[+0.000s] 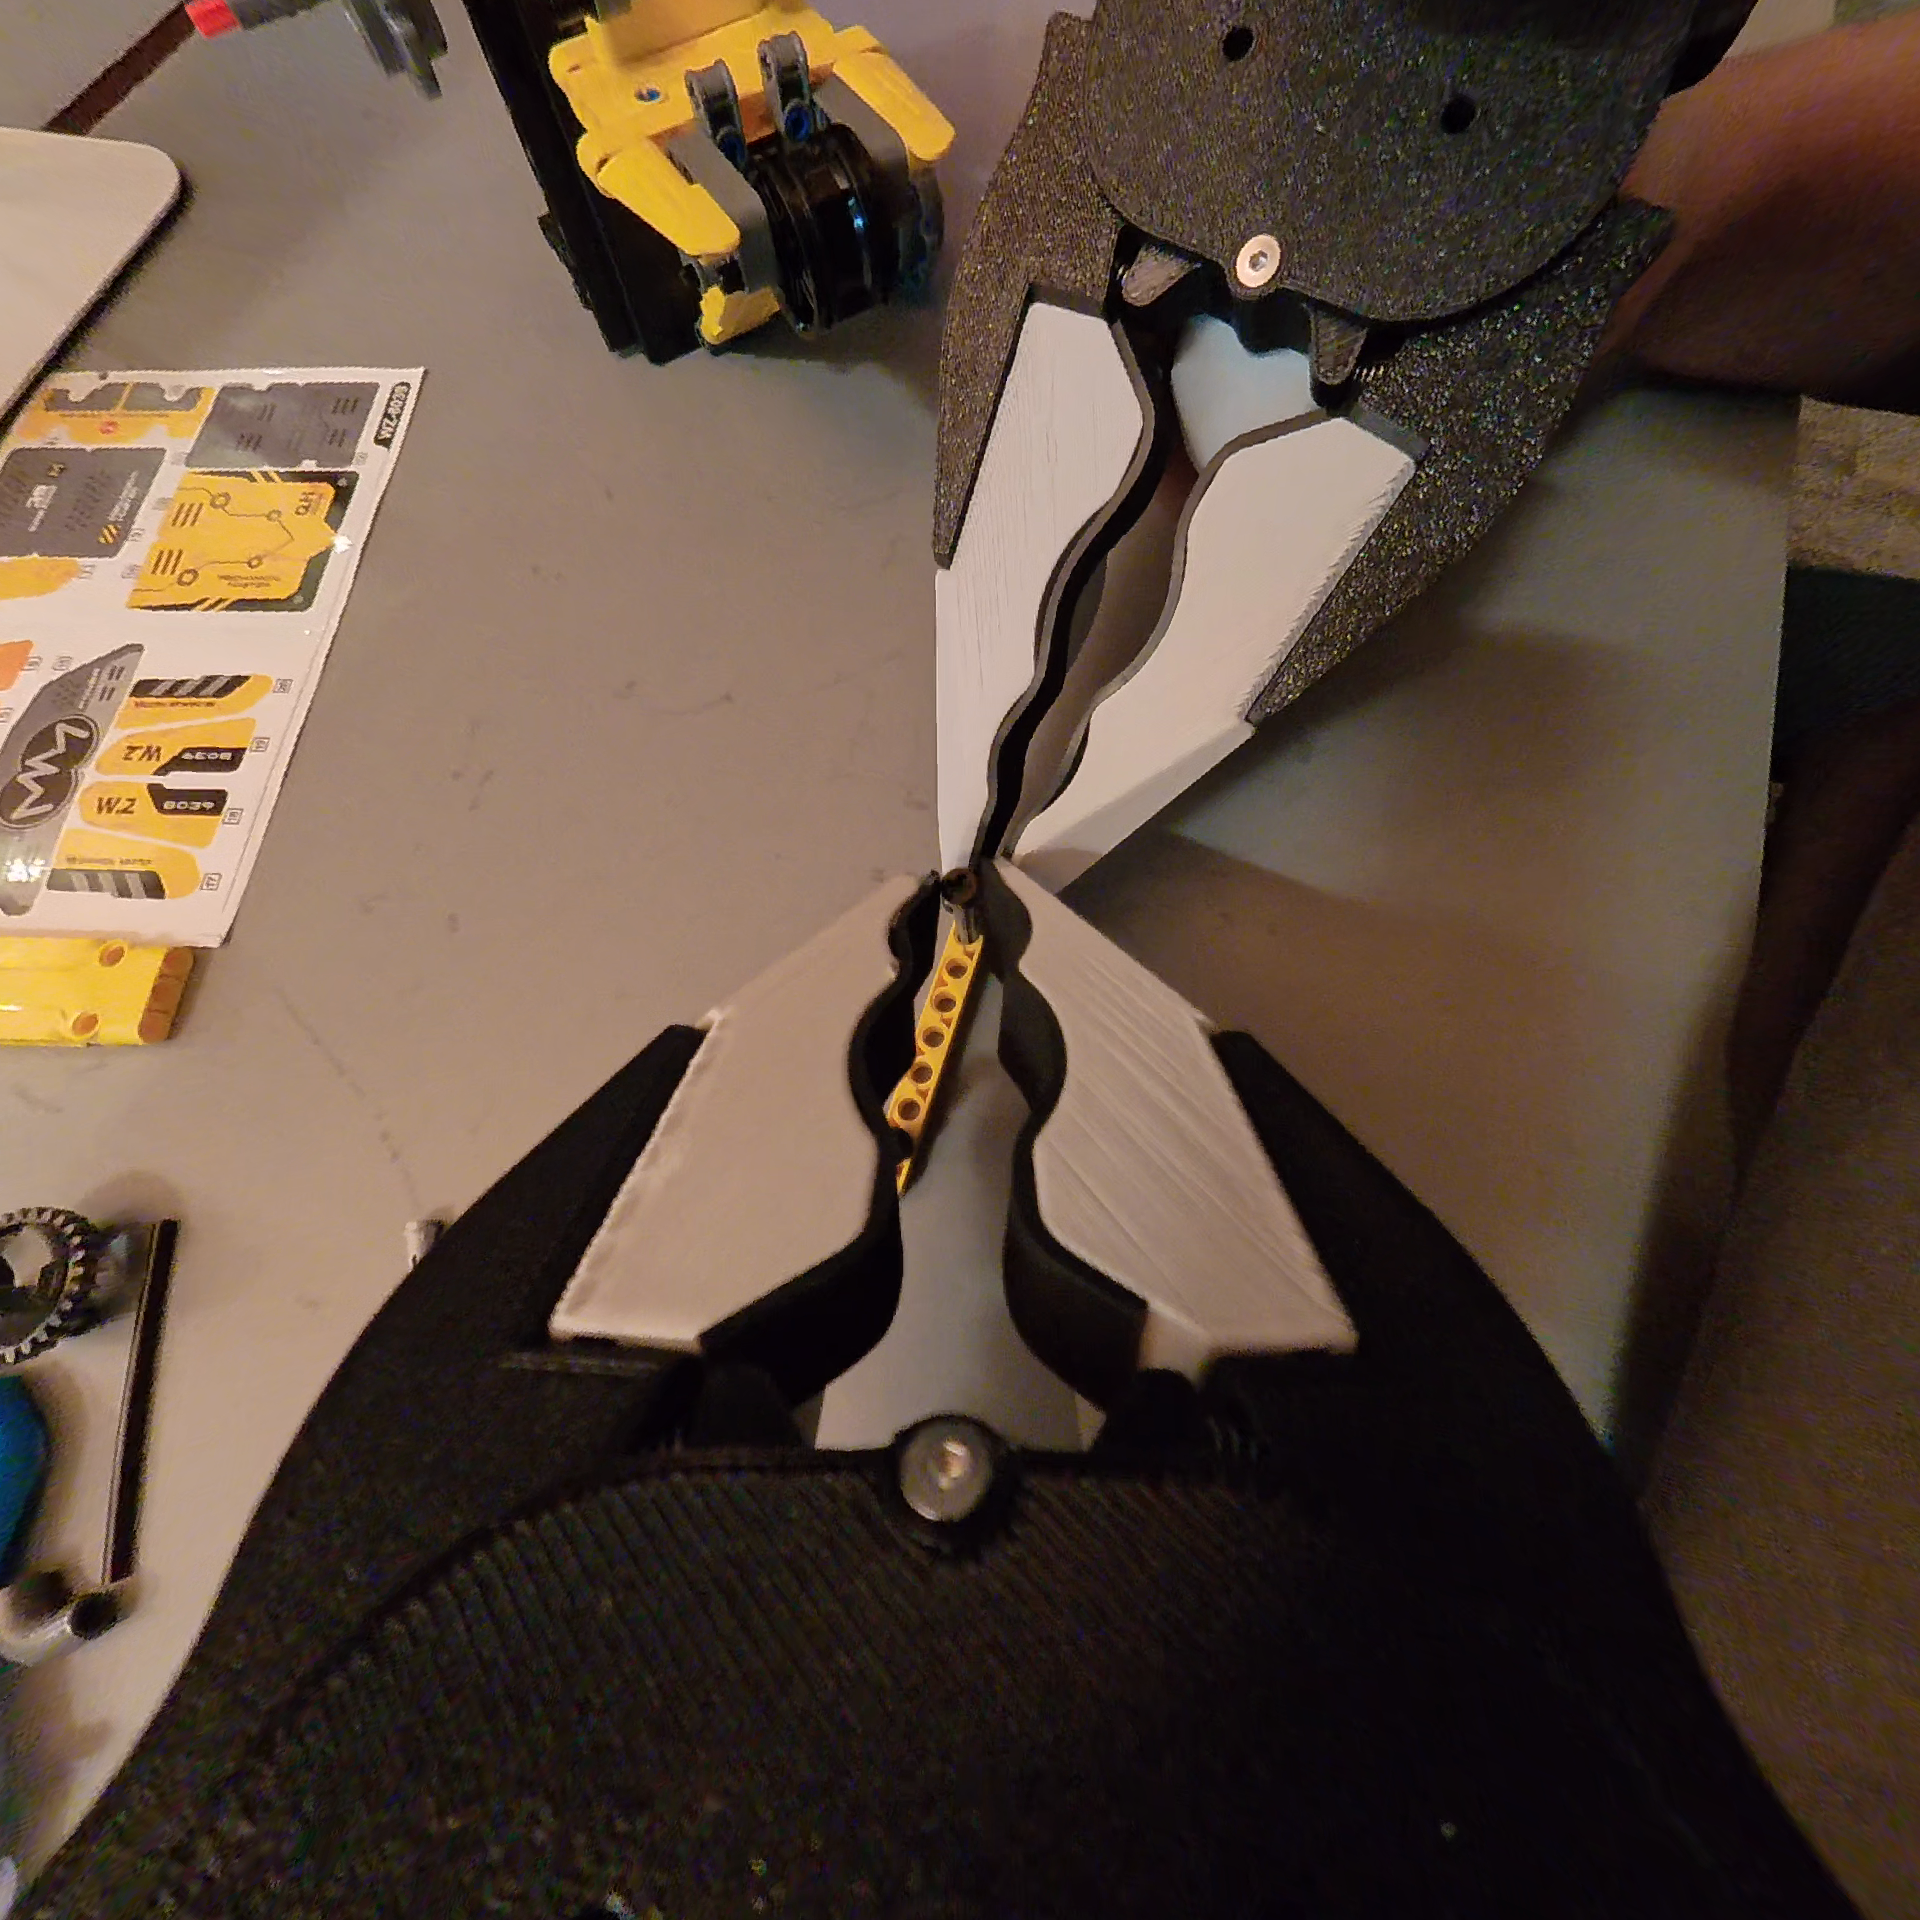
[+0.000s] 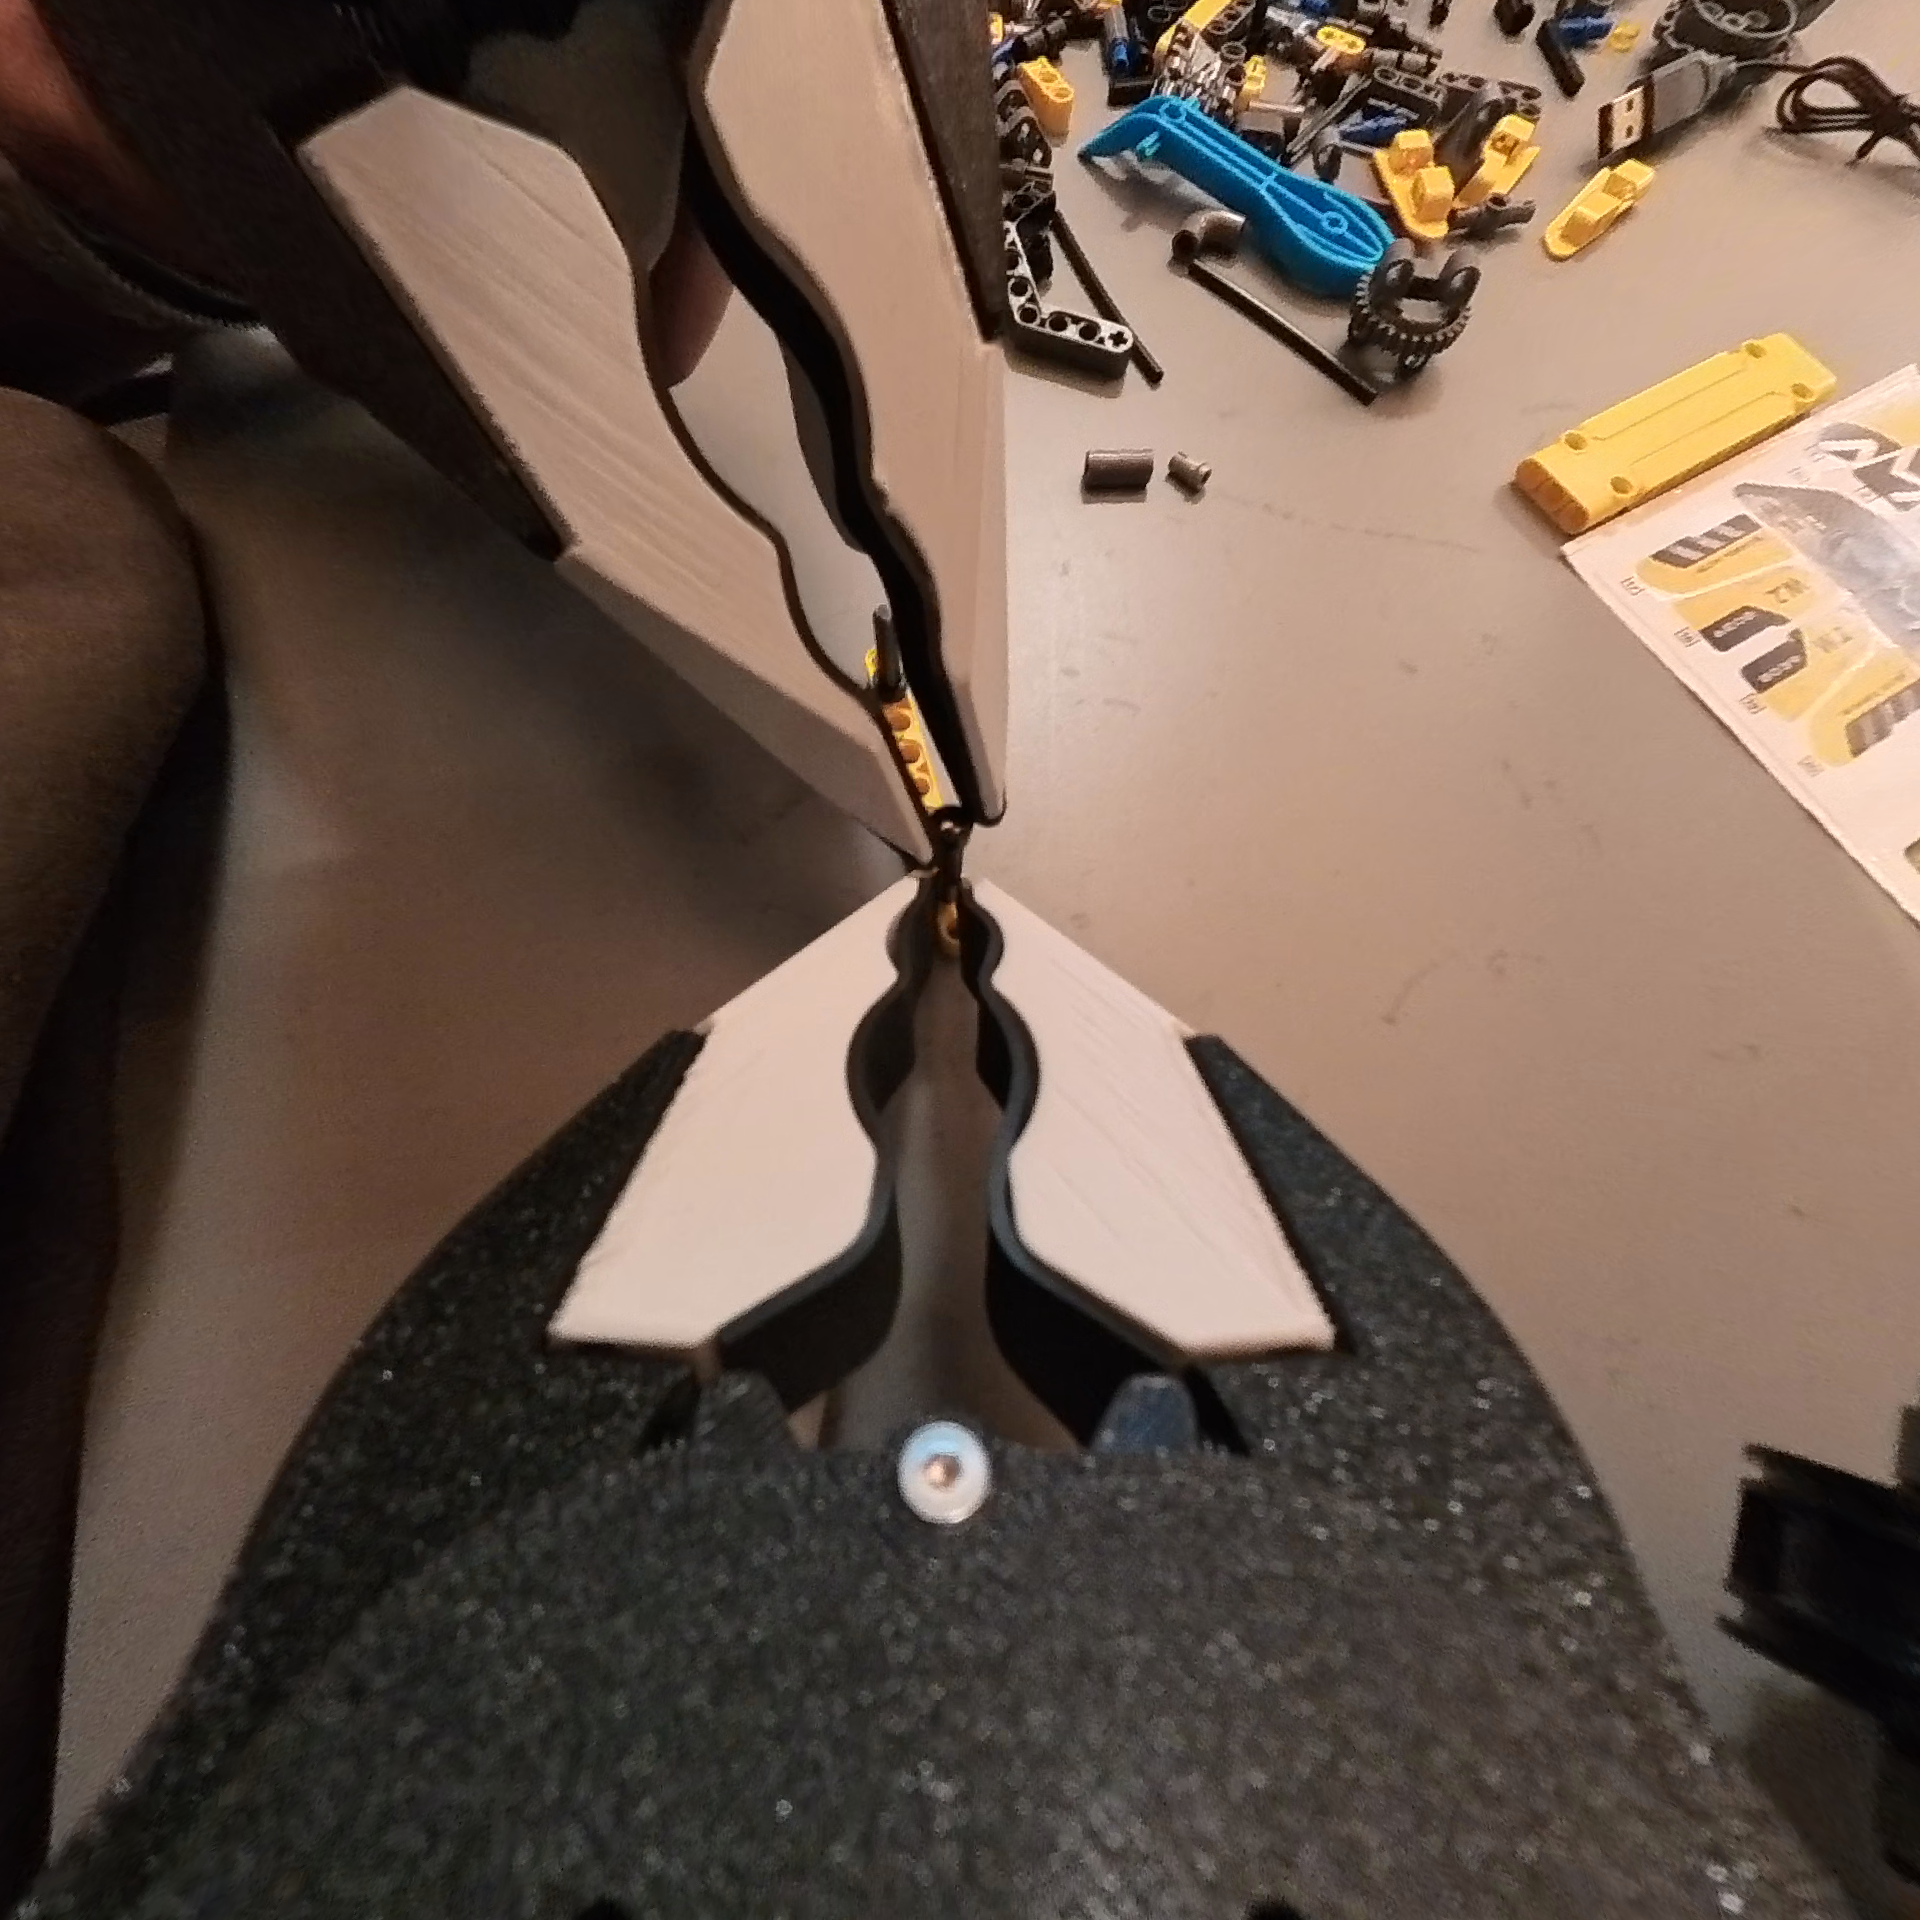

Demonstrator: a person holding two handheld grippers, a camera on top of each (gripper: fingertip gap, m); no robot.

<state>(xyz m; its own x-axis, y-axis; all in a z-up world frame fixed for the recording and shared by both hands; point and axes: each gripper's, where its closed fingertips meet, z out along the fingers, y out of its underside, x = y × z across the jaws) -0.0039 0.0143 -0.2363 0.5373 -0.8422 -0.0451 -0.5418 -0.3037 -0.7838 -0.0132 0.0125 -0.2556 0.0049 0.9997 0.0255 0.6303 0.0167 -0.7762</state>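
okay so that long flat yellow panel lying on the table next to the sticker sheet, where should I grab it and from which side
Grip the long flat yellow plastic panel across its narrow width near the middle, coming straight down from above. It lies flat on the grey table with both long edges exposed, and the white sticker sheet only nears one end, so jaws set across the short dimension should fit.

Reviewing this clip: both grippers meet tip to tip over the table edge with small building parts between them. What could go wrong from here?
1. The left gripper pinches the yellow holed beam edge-on; it could twist or slip.
2. The right gripper grips the black pin only at its tips, so it may pop free.
3. This happens near the table edge; a dropped part may fall off.
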